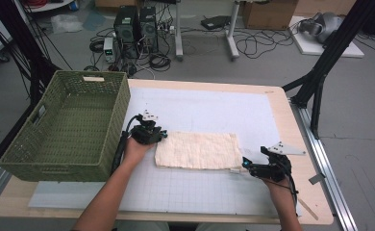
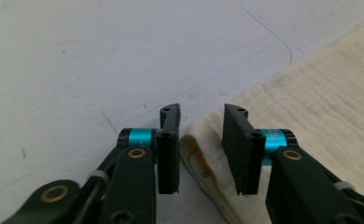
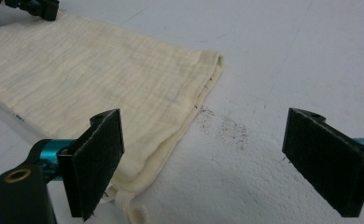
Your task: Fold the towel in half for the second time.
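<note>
Black jaws of the left gripper straddle the folded cloth's corner, narrow but not visibly pinching it. Cloth lies flat mid-desk beside a green basket. Right gripper stands spread wide at the cloth's opposite corner.

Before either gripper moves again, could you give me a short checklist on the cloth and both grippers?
1. Folded cloth lies flat on the mat: ok.
2. Left gripper has the cloth's corner between its jaws: ok.
3. Left pads press the cloth: cannot tell; a gap shows beside the fold.
4. Right gripper stands wide open: ok.
5. Right gripper brackets the cloth's near corner: not ok, one jaw over the cloth, the other over bare mat.
6. Basket stands apart from the cloth: ok.
</note>
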Available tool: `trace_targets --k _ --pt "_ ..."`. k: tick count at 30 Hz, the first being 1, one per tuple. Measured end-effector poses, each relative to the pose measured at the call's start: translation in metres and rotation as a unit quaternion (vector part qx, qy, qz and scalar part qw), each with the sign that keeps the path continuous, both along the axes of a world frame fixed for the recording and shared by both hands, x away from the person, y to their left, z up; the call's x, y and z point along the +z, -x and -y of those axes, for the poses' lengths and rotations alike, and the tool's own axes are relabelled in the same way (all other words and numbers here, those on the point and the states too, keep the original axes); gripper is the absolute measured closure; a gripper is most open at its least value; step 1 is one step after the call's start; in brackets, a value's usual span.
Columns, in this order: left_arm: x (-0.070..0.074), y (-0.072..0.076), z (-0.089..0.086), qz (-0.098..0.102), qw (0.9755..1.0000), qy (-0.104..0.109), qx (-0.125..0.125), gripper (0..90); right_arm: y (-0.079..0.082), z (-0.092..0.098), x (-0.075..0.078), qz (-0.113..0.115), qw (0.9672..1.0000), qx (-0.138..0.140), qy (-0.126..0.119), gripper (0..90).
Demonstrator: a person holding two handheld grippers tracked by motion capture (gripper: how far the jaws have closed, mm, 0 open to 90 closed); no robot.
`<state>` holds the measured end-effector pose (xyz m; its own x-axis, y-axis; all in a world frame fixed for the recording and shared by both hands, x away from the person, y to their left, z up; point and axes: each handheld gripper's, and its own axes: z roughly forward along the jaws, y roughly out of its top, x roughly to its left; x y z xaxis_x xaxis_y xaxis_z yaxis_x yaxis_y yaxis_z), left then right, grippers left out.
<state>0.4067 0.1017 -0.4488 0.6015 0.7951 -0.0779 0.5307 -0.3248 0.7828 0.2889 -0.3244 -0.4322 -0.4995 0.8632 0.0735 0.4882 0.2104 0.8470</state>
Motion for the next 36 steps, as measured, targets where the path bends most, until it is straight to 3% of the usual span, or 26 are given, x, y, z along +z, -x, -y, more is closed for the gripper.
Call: trace_targets --k 5,13,18,22,24,25,27,29,36 --pt "-0.002 0.004 0.001 0.012 0.9999 0.007 -0.007 83.0 0.0 0.0 -0.001 -0.003 1.0 0.0 0.001 12.0" --pt "-0.003 0.003 -0.001 0.007 0.9998 0.017 -0.005 83.2 -0.003 -0.003 0.002 -0.001 1.0 -0.001 0.008 12.0" --pt "-0.004 0.002 -0.003 0.001 0.9996 0.029 -0.001 83.1 -0.013 -0.006 0.008 -0.002 0.9999 -0.003 -0.011 12.0" --pt "-0.004 0.002 -0.004 -0.001 0.9996 0.028 -0.005 83.2 -0.029 -0.015 0.007 -0.017 0.9997 0.014 0.011 14.1" --pt "-0.004 0.002 -0.004 -0.001 0.9996 0.028 -0.005 83.1 -0.039 -0.02 0.007 -0.023 0.9995 0.015 0.015 21.0" --pt "-0.004 0.002 -0.004 -0.002 0.9994 0.034 -0.002 82.9 -0.043 -0.021 0.007 -0.011 0.9996 0.017 0.019 26.0" --pt "-0.004 0.001 -0.005 -0.004 0.9994 0.036 -0.004 82.7 -0.053 -0.024 0.009 0.003 0.9998 0.015 0.015 34.3" --pt "-0.004 0.001 -0.005 -0.006 0.9992 0.039 -0.002 82.7 -0.063 -0.025 0.009 -0.002 0.9999 0.014 0.006 40.6" --pt "-0.004 0.001 -0.006 -0.006 0.9992 0.04 -0.003 82.7 -0.1 -0.039 0.003 -0.055 0.9975 0.02 0.04 45.3"
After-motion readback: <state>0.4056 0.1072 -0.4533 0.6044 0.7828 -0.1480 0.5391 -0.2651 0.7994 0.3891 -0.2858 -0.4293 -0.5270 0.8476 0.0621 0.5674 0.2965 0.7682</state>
